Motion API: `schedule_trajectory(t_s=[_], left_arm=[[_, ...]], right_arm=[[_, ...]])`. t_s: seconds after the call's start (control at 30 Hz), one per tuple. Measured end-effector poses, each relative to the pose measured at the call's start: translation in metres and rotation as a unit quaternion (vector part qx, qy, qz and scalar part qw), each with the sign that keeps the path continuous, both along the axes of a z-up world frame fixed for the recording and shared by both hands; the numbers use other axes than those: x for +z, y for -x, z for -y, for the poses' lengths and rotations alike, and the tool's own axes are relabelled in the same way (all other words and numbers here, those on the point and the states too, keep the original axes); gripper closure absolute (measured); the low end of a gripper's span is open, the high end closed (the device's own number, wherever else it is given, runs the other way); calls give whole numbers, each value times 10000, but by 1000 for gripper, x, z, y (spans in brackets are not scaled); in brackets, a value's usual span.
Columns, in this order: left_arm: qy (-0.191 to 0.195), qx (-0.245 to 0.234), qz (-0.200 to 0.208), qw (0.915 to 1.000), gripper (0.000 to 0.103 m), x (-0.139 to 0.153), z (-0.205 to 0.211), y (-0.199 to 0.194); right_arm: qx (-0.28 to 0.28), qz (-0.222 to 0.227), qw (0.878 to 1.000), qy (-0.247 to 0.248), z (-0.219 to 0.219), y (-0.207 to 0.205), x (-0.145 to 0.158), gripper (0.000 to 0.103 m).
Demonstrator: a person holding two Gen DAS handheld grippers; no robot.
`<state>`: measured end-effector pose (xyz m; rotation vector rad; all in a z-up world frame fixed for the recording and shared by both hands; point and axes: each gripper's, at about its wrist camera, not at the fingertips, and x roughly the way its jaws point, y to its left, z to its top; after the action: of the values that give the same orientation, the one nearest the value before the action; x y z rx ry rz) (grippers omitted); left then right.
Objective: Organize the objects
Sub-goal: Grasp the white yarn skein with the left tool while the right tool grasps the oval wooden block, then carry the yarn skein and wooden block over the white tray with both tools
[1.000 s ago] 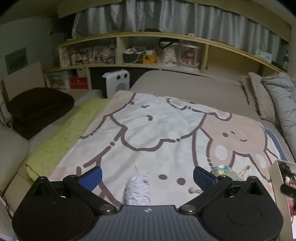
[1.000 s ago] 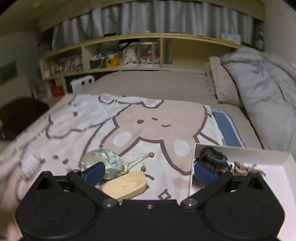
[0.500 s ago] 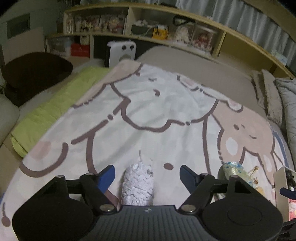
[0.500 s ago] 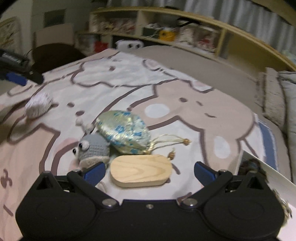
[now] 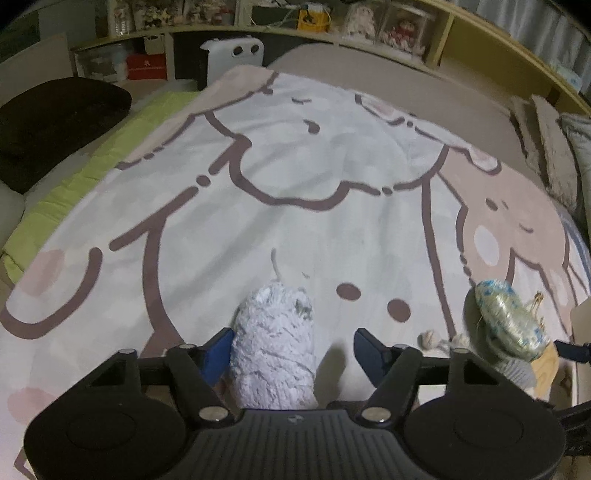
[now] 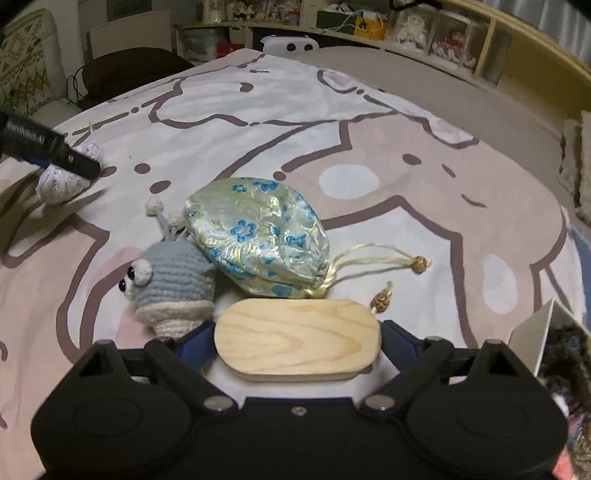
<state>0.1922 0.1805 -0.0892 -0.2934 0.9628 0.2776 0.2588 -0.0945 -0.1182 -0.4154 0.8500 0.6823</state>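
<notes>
A fluffy white yarn ball (image 5: 273,354) lies on the cartoon-print blanket (image 5: 295,206). My left gripper (image 5: 291,343) straddles it with its jaws closing. The left pad (image 5: 218,350) touches the yarn and the right pad stands clear of it. A pale oval wooden block (image 6: 295,336) lies between the fingers of my right gripper (image 6: 297,338). Its jaws are closing, with both pads close to the block's ends. Just beyond the block sit a flowered brocade pouch (image 6: 258,236) and a grey crochet toy (image 6: 173,284).
A white box (image 6: 535,332) with dark items stands at the right edge. A white heater (image 5: 232,55) and shelves (image 5: 369,29) are past the bed's far end. A dark cushion (image 5: 55,122) and green blanket (image 5: 92,173) lie left; pillows (image 5: 554,155) lie right.
Both grippers sank toward the blanket and tilted down. The left jaws narrowed around the yarn ball. The right gripper slid over the wooden block, which now lies between its fingers.
</notes>
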Motion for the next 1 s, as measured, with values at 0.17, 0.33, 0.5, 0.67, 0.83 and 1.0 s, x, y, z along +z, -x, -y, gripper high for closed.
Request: schedule_trajectory(t_s=[0.17,0.33,0.5,0.67,0.83,1.0], left_arm=[[-250,-56,-115,9996,53,-5,4,-1],[-125,-71,-75,9999,60,0,4,6],[-25,-297,-19,9996,61,7,17,15],[43,-571,120,9983,61,17,37,27],[96,-902,205,9957,61,23,63,37],[190,-1190,316,9922,61,28,86,46]], right_arm=[[-218,-20,9998,-25,3,5,2,9],[-499,-144,9986,109,7,18,5,9],[-784,-244,9963,242,19,39,12,9],[-1329,-527,9897,39,36,58,22,9],[-1882,-904,9777,-223,46,85,27,9],[-2448,-1452,9572,-528,53,106,21,9]])
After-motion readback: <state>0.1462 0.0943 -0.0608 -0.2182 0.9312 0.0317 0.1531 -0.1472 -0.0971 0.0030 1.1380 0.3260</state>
